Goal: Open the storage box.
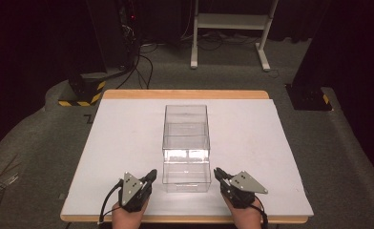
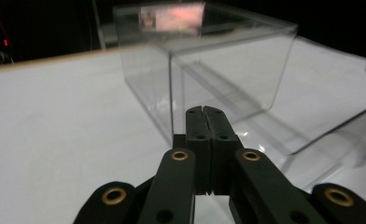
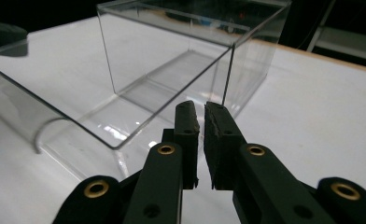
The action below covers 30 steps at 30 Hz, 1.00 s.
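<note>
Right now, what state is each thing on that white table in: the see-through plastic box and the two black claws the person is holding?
Clear plastic drawer box: upright, its drawer pulled partway out toward the person, nothing visible inside.
Left gripper: shut, holding nothing, beside the drawer's left side.
Right gripper: jaws slightly apart, nothing between them, beside the drawer's right side.
White table top: flat, carrying the box.

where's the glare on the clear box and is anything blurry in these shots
High view: a bright glare band crosses the clear box midway; the room beyond is dark. Left gripper view: a pinkish reflection on the box's top edge, jaws near the lens soft. Right gripper view: box edges sharp, small glints on its floor.
</note>
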Motion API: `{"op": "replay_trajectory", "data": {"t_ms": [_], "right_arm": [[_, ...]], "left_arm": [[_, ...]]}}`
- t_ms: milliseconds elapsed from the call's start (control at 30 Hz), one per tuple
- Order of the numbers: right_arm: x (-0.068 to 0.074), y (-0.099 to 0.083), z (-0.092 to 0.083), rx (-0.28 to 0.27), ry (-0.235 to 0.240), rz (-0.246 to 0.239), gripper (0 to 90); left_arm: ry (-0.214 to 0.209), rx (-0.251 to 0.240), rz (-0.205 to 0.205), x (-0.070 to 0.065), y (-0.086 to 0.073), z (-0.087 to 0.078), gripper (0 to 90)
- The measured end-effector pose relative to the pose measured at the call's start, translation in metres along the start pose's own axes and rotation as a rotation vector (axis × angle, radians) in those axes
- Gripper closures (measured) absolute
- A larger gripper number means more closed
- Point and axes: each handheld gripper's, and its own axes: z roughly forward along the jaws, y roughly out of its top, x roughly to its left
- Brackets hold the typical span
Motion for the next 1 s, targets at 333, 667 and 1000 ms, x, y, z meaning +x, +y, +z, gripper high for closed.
{"op": "replay_trajectory", "data": {"t_ms": [333,667,1000], "right_arm": [[0.003,-0.005,0.017,0.062,0.032,0.027,88.4],[0.006,-0.008,0.005,0.064,0.035,0.038,79.8],[-0.031,-0.012,0.004,0.085,-0.096,0.013,65.7]], "left_arm": [[-0.039,0.072,-0.024,-0.010,-0.008,0.016,90.0],[-0.043,0.066,-0.003,-0.011,-0.008,0.005,87.4],[0.073,0.055,0.013,0.030,-0.004,0.008,80.8]]}}
